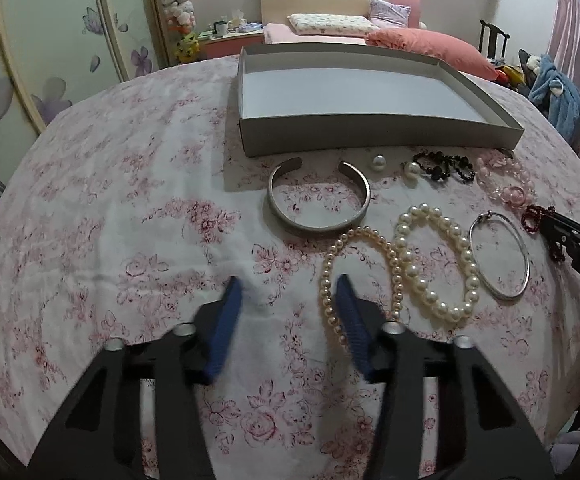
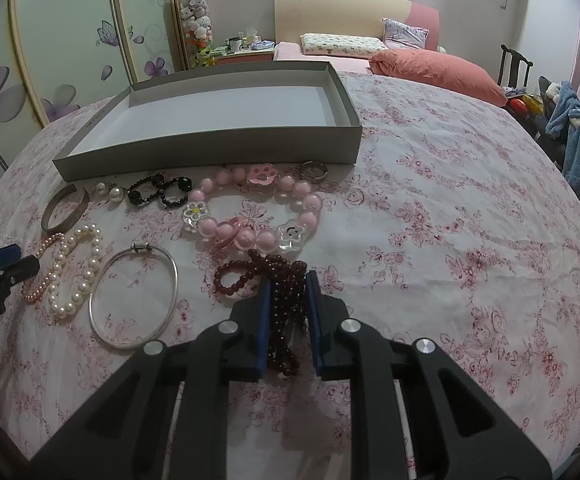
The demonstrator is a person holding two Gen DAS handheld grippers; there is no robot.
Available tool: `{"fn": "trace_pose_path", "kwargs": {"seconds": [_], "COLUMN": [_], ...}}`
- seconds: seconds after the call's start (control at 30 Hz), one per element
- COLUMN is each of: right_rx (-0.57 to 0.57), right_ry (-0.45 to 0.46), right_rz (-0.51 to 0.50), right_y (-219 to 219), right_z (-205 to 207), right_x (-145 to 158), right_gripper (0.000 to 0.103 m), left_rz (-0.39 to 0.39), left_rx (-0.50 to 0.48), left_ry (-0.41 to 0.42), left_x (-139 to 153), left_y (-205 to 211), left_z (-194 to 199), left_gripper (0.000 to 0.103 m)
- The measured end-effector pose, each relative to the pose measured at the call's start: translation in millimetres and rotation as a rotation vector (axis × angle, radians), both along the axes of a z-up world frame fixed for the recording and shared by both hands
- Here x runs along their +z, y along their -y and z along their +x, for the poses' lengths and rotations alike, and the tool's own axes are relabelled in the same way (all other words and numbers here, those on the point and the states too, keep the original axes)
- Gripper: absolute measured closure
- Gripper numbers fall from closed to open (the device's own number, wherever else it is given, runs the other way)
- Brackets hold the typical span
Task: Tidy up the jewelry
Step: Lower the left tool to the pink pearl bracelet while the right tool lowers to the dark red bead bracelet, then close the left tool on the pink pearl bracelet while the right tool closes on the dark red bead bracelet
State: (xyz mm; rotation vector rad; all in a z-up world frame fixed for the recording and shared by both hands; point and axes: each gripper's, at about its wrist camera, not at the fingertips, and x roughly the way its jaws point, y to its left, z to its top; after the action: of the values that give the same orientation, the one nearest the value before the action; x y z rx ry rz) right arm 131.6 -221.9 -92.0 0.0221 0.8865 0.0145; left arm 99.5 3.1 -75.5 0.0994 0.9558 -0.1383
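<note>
Left wrist view first: the left gripper [image 1: 290, 292] sits low in the middle of the frame, jaws apart with nothing pinched, and only the right finger is planted inside the loop of the pearl strand [image 1: 360, 276] at centre right. If it's shut like that, bare cloth [image 1: 129, 220] could get bunched up, or the strand just gets nudged sideways into the bigger pearls [image 1: 436, 264] beside it and the two get tangled. The box [image 1: 370, 136] is seen empty at the top centre, so nothing's been sorted yet, and the cuff [image 1: 318, 200] lies just below it. Right wrist view: the right gripper [image 2: 288, 280] at bottom centre is clamped on the dark red beads [image 2: 257, 276], which are bunched up between the pads, with a loop trailing out to the left on the cloth. That loop lies just below the pink bracelet [image 2: 257, 208], so on a lift it might get snagged and the pink one dragged along. The bangle [image 2: 135, 296] at lower left looks safe enough. A bunched strand can also slip out if carried sloppily toward the box at the upper left.
</note>
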Motion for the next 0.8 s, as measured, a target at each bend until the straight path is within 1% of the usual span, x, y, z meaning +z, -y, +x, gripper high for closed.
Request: {"fn": "trace_pose_path", "kwargs": {"seconds": [0.13,0.27,0.33,0.4,0.43,0.47,0.5,0.6,0.7,0.8], "right_rx": [0.000,0.000,0.001,0.001,0.001,0.002,0.001,0.001,0.001,0.001], "right_ry": [0.000,0.001,0.001,0.001,0.001,0.002,0.002,0.002,0.003,0.003], "right_rz": [0.003,0.004,0.004,0.005,0.005,0.006,0.008,0.014,0.022,0.024], "right_y": [2,1,1,2,1,1,1,2,1,2], "right_z": [1,2,2,2,2,2,2,1,-1,-1], "right_x": [0,1,0,0,0,0,0,1,0,0], "right_gripper": [0.085,0.085,0.086,0.088,0.089,0.090,0.090,0.091,0.091,0.091], "left_rz": [0.012,0.019,0.025,0.021,0.022,0.025,0.019,-0.001,-0.074,-0.072], "left_rx": [-0.024,-0.035,-0.046,-0.060,-0.060,-0.061,-0.065,-0.068,-0.089,-0.096], "left_ry": [0.007,0.002,0.002,0.000,0.001,0.003,0.005,0.011,0.004,0.016], "left_x": [0,0,0,1,1,1,1,0,2,3], "left_y": [5,9,12,15,16,18,18,16,10,12], "left_z": [-3,-4,-4,-5,-5,-5,-5,-4,-6,-8], "left_gripper": [0.067,0.067,0.070,0.082,0.085,0.091,0.095,0.096,0.096,0.096]}}
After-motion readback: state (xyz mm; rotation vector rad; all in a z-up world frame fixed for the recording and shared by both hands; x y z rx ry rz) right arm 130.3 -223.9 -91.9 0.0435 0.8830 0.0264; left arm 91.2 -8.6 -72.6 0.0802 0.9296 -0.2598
